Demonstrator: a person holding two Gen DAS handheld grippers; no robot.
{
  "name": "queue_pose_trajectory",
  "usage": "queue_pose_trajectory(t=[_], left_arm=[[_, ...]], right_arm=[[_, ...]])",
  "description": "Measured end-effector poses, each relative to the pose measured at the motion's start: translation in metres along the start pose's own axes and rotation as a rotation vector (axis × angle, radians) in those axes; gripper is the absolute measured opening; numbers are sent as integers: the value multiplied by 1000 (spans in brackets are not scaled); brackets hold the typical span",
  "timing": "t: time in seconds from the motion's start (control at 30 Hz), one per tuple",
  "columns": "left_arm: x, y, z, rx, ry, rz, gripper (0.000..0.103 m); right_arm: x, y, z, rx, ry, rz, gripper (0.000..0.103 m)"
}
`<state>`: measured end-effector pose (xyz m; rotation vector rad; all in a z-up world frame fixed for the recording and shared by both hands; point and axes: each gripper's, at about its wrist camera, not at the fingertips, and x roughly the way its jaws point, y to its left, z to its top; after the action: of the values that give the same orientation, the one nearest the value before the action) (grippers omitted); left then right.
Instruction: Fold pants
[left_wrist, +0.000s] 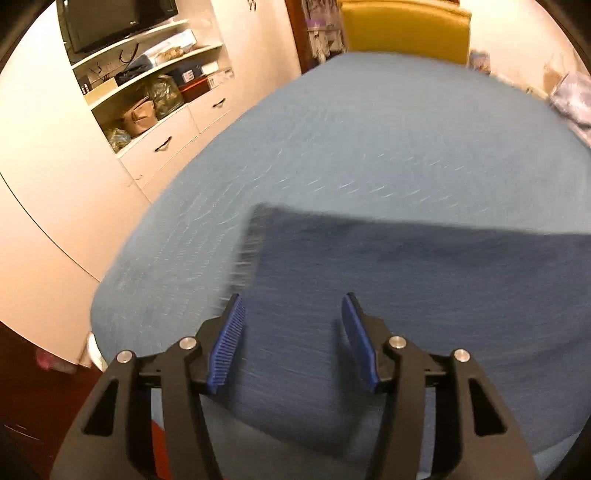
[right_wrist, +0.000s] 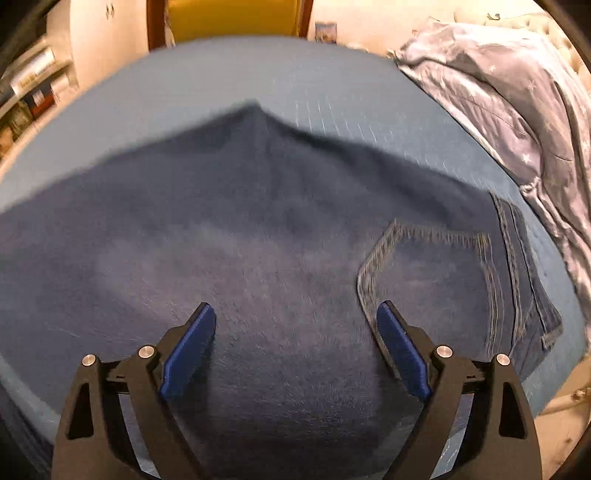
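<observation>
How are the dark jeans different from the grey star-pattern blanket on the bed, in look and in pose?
The jeans are dark blue denim with a stitched pocket; the blanket is pale grey with small stars. The jeans lie spread fairly flat near the middle of the bed; the blanket is bunched in folds at its edge. Both rest on the blue sheet.

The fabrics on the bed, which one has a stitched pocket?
The dark blue denim pants, with a pale-stitched back pocket; the light blue bedsheet and grey star-print blanket show none.
</observation>
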<state>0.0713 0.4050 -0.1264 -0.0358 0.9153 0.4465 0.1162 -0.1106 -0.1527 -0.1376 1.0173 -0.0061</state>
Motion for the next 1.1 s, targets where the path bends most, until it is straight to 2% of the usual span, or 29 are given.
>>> queue_pose_trajectory(t=[0.03, 0.1, 0.13, 0.2, 0.3, 0.37, 0.4, 0.47, 0.57, 0.67, 0.73, 0.8, 1.0, 1.03, 1.1], left_arm=[[-13, -22, -1, 25, -17, -55, 55], [-42, -77, -12, 93, -51, -192, 65], [-52, -100, -17, 106, -52, -257, 71], [-64, -155, -27, 125, -34, -345, 73], [-60, -210, -38, 155, 10, -357, 81], [-45, -235, -47, 172, 93, -329, 83], [-42, -240, -52, 175, 107, -304, 88], [-47, -247, -61, 174, 76, -228, 102], [-41, -240, -62, 114, 111, -252, 102], [-40, -244, -63, 143, 79, -258, 102], [-39, -241, -67, 124, 70, -272, 102], [-40, -241, -69, 142, 65, -258, 102], [-40, -240, -67, 152, 89, -243, 102], [-42, -239, -66, 148, 85, -259, 96], [-48, -230, -66, 183, 39, -299, 92]], right_arm=[[1, -1, -4, 16, -7, 0, 86], [0, -2, -8, 47, -14, 2, 86], [0, -3, -10, 63, -15, 2, 86], [-1, -2, -11, 76, -15, -8, 86], [-1, -3, -10, 85, -11, -13, 86], [-1, -4, -11, 109, 1, -4, 86], [0, -4, -12, 118, 5, 0, 86], [1, -5, -12, 134, 9, 5, 86], [2, -5, -13, 149, 3, 2, 86], [4, -7, -15, 164, -2, 11, 86], [4, -8, -16, 162, -9, 21, 86], [6, -10, -16, 160, -6, 26, 87], [4, -13, -15, 138, -2, 57, 86], [1, -19, -15, 130, -5, 94, 86], [1, -20, -16, 114, 3, 107, 86]])
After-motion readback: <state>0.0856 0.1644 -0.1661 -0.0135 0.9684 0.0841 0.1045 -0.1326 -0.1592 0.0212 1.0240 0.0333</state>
